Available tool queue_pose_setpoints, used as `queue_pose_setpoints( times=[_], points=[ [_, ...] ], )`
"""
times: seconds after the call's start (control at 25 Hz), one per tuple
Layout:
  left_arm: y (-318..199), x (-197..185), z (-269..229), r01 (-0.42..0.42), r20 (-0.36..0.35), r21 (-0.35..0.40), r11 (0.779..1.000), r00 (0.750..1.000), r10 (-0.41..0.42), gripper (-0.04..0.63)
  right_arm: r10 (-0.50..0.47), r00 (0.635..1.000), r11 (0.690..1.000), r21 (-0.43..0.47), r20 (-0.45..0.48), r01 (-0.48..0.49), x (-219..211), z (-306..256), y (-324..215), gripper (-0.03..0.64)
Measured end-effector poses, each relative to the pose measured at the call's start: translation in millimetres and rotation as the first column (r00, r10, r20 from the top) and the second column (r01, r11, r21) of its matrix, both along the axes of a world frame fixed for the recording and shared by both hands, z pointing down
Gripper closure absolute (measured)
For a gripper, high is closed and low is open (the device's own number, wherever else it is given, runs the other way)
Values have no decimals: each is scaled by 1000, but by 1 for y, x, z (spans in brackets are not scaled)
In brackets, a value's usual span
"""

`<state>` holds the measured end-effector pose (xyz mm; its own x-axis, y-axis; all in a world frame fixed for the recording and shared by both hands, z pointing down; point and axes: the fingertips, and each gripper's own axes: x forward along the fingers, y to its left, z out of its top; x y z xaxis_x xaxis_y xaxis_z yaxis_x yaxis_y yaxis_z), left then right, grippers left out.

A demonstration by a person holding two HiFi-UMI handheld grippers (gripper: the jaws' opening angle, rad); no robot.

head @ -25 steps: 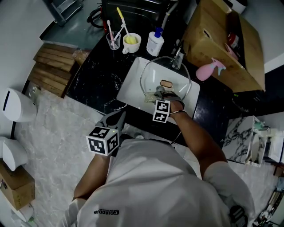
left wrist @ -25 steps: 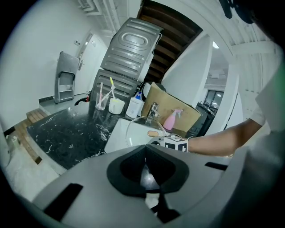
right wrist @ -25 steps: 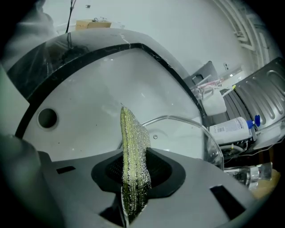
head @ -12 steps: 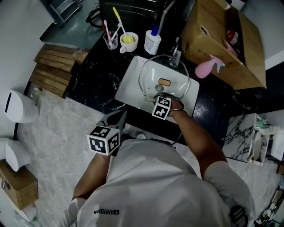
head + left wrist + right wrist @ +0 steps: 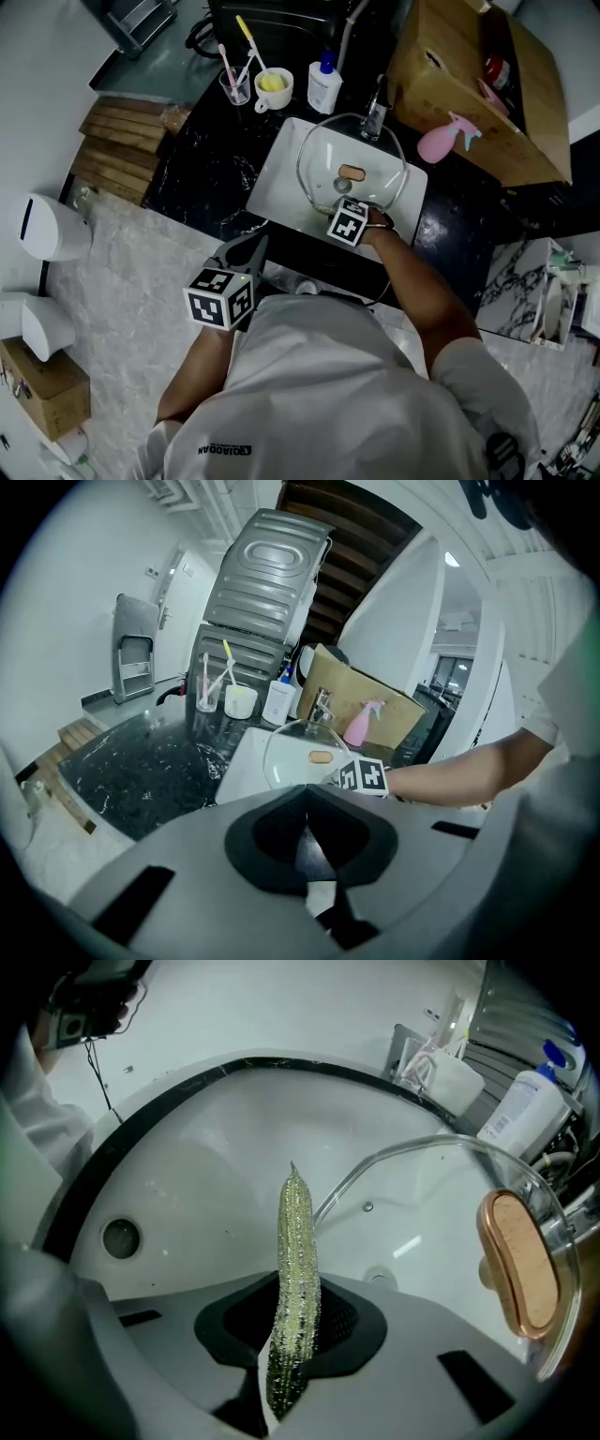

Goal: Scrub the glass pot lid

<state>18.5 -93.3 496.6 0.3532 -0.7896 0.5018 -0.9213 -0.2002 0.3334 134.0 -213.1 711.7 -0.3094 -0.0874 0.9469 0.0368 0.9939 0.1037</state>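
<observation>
Right hand-held gripper point(image 5: 292, 1330) — jaws clamped on glittery green scrub pad point(image 5: 295, 1269), pad edge-on, tip just beside rim of glass pot lid point(image 5: 422, 1213). Lid tilted on edge inside white sink point(image 5: 187, 1176), copper-toned knob point(image 5: 518, 1262) on side facing gripper. Left hand-held gripper point(image 5: 305, 841) — jaws together, nothing between them, off near edge of black desk point(image 5: 202, 169), well apart from sink.
</observation>
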Motion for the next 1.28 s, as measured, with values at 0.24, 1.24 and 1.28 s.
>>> queue_pose_setpoints(
  times=[0.24, 1.24, 1.28],
  points=[
    [-2, 1, -1, -8, 12, 4, 1000, 1000, 8, 580, 31, 999, 1000, -1, 20, -31, 0, -5, -3, 528],
    [57, 10, -21, -392, 12, 65, 918, 920, 392, 580, 691, 161, 577, -404, 704, -710, 15, -222, 154, 529],
    [66, 8, -23, -408, 12, 71, 910, 913, 408, 580, 689, 150, 574, -407, 709, -710, 9, -225, 167, 531]
  ],
)
